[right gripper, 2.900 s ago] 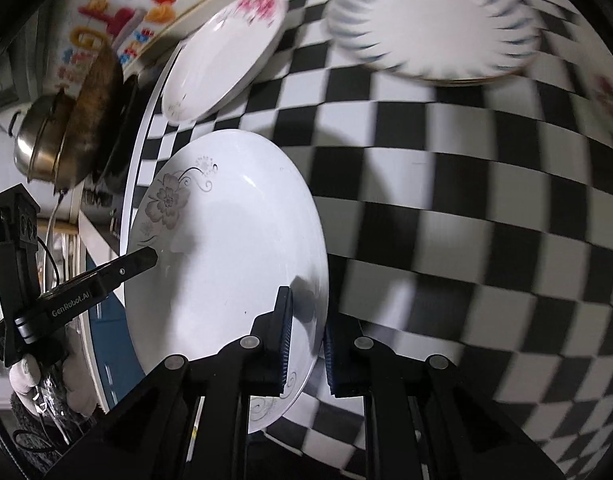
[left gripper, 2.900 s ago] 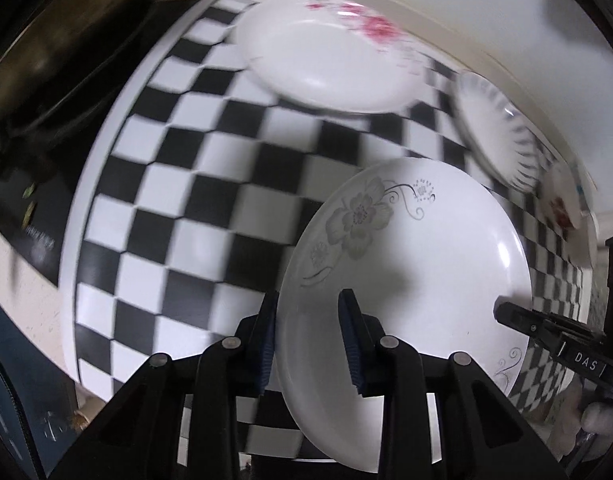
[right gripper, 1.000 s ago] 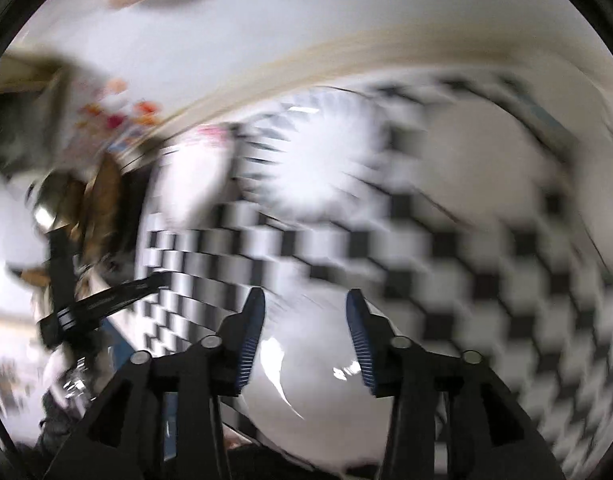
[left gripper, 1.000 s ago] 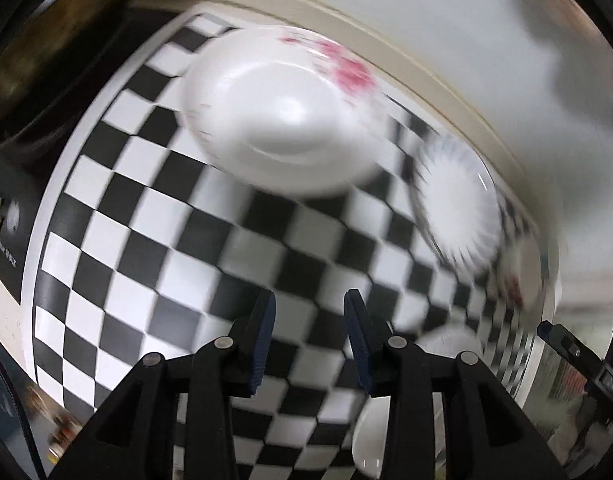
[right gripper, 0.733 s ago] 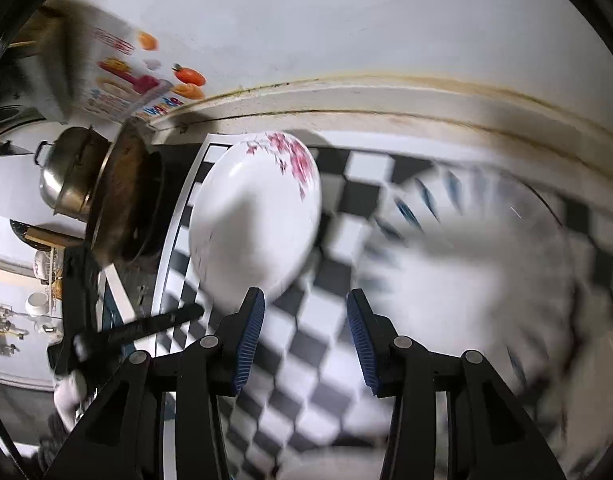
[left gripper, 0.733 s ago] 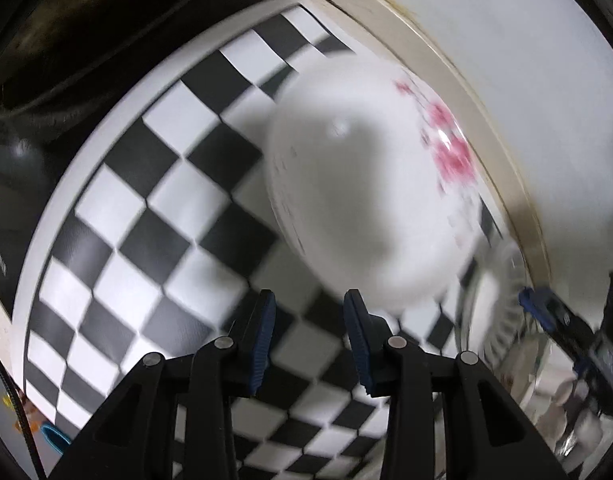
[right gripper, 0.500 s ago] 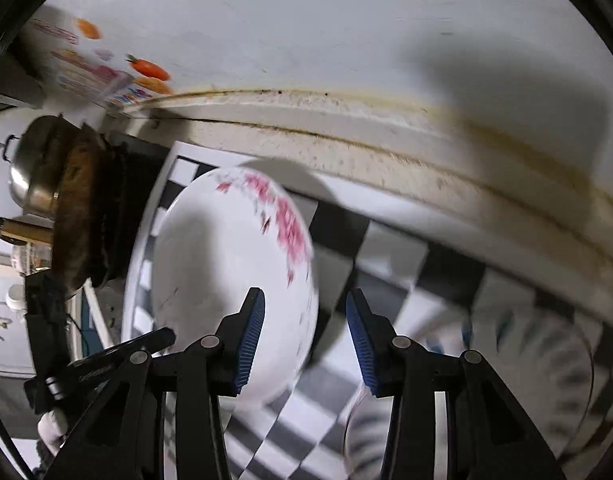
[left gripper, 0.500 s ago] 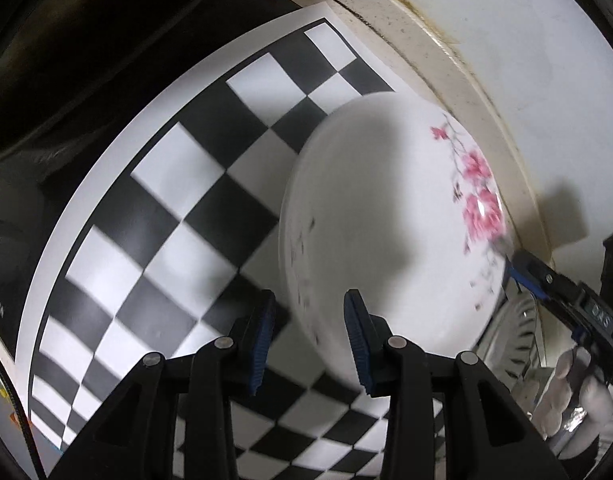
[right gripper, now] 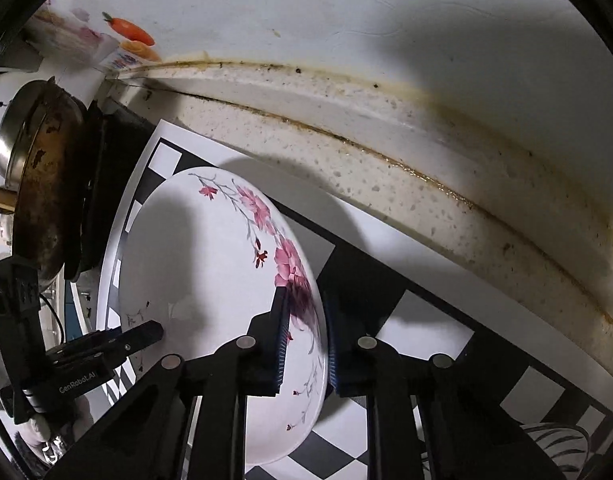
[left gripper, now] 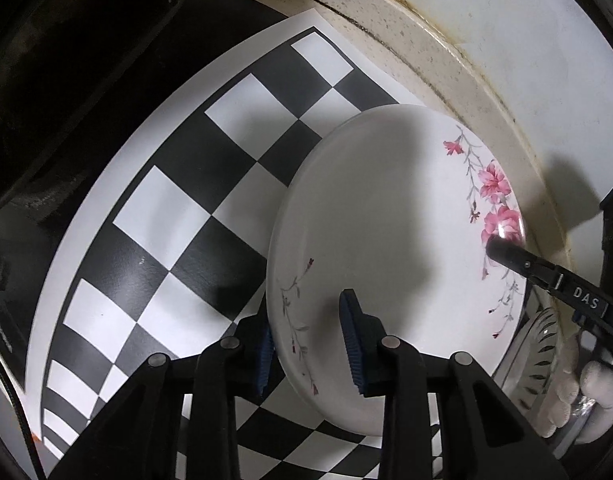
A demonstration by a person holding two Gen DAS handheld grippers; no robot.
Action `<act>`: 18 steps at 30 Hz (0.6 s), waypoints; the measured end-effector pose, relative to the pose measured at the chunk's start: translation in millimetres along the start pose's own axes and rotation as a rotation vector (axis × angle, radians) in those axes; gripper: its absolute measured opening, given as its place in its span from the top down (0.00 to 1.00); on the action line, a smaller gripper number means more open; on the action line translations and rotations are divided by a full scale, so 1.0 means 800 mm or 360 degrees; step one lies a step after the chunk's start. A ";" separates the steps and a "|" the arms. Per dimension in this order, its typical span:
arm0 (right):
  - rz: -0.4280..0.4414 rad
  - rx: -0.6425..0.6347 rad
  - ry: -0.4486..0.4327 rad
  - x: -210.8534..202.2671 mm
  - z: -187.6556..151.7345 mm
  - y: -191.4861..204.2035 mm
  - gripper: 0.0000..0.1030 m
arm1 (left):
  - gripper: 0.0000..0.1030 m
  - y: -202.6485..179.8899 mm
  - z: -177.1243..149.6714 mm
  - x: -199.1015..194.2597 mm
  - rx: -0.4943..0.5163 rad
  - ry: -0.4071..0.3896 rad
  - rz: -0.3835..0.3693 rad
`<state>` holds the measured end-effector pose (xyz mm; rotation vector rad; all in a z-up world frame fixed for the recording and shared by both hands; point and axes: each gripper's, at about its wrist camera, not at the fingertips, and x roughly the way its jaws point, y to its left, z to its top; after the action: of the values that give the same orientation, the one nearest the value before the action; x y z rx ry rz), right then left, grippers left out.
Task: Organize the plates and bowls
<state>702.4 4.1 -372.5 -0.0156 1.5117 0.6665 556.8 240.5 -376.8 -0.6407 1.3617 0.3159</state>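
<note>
A white plate with pink flowers (left gripper: pixel 386 220) lies on the checkered mat (left gripper: pixel 166 220) close to the wall. My left gripper (left gripper: pixel 306 348) straddles its near-left rim, one pad under the edge and one on the inner face, its jaws closing and touching the rim. On the opposite, flowered side, my right gripper (right gripper: pixel 306 344) has its jaws closing, pads pressed on both sides of the rim of the plate (right gripper: pixel 198 260). Each view shows the other gripper's tip on the plate: the right gripper (left gripper: pixel 506 254) and the left gripper (right gripper: pixel 146 334).
A striped plate (left gripper: pixel 534 344) sits just right of the flowered one, also low in the right wrist view (right gripper: pixel 554 440). A stained ledge (right gripper: pixel 386 152) and the wall run behind. A rusty pan (right gripper: pixel 42 184) and dark stove (left gripper: pixel 66 80) stand left of the mat.
Both grippers left the grey-flowered plate, swung to the back-left corner and came down over the pink-flowered plate. Their jaws have narrowed onto its rim from opposite sides.
</note>
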 end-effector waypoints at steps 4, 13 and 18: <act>0.0011 -0.0004 -0.0025 -0.008 -0.013 0.002 0.85 | 0.73 0.000 -0.017 -0.014 0.0018 -0.0014 0.0009; 0.0039 0.0068 -0.0144 -0.064 -0.066 -0.001 0.86 | 0.73 -0.027 -0.039 -0.067 0.0150 -0.0084 -0.0025; 0.0032 0.0121 -0.0252 -0.119 -0.110 0.000 0.86 | 0.73 -0.051 -0.058 -0.103 0.0286 -0.0119 -0.0076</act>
<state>630.1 -69.5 -294.0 0.1085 1.3851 0.6115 525.9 193.3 -290.9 -0.5066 1.2848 0.1748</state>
